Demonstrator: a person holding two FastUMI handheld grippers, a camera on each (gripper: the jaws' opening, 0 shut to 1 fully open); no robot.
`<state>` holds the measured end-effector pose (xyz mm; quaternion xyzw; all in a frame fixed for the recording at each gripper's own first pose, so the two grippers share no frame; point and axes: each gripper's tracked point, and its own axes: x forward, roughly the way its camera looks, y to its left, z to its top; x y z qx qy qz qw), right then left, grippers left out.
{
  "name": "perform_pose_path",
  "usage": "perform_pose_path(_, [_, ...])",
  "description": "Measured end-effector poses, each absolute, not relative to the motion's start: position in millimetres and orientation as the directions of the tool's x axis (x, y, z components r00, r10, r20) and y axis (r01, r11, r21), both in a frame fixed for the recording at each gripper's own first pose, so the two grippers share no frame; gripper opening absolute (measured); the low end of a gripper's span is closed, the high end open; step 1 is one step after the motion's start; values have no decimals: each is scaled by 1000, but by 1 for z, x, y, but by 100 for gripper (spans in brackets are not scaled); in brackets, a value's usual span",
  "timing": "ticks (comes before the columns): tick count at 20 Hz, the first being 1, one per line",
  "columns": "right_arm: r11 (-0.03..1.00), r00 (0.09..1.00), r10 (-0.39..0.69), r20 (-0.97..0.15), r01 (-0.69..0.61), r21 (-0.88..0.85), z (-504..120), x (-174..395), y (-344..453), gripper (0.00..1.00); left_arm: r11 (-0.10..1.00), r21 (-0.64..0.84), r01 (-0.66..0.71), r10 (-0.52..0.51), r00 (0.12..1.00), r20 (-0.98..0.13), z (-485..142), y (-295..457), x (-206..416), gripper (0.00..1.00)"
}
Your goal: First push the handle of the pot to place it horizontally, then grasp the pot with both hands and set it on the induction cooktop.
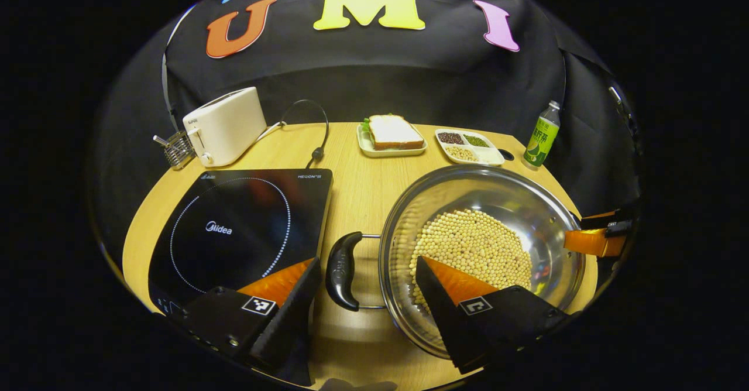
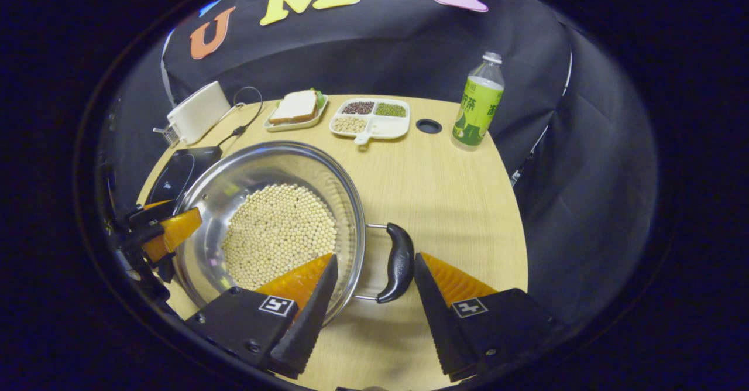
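Observation:
A steel pot (image 1: 515, 201) holding soybeans (image 1: 474, 244) stands on the wooden table, right of the black induction cooktop (image 1: 234, 227). In the left gripper view my left gripper (image 1: 367, 262) is open, and the pot's near black handle (image 1: 342, 271) lies between its fingers without being pinched. The right gripper (image 1: 591, 236) shows at the pot's far rim. In the right gripper view my right gripper (image 2: 375, 256) is open astride the other black handle (image 2: 401, 262), one finger over the pot (image 2: 263, 165), one outside it. The left gripper (image 2: 167, 230) sits at the opposite rim, near the cooktop (image 2: 175, 174).
Along the back of the table stand a white toaster (image 1: 225, 124) with its cable, a small wire basket (image 1: 175, 148), a plate with a sandwich (image 1: 391, 133), a divided dish of beans (image 1: 468, 145) and a green bottle (image 1: 541, 136). The table edge curves close behind both grippers.

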<state>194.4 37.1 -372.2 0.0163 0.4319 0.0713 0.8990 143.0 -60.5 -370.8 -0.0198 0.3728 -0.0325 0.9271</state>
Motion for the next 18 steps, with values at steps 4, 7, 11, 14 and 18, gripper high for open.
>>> perform_pose_path(4, [989,602,141,-786,-112,91,-378,195,38,85,997,-62,49,-79,705,-704,-380,-65,147,98])
perform_pose_path(7, [990,592,135,-795,-107,88,-381,196,39,84,998,-44,38,-58,694,-718,-385,-61,148,95])
perform_pose_path(11, [993,588,119,-800,-88,83,-382,197,38,72,1000,-27,17,-31,677,-735,-387,-57,148,79])
perform_pose_path(14, [995,569,103,-816,-51,89,-383,196,38,67,998,-52,17,-51,648,-760,-389,-58,147,71])
perform_pose_path(18, [996,544,89,-835,-41,79,-382,196,38,59,993,-113,-27,-72,614,-786,-388,-60,147,62])
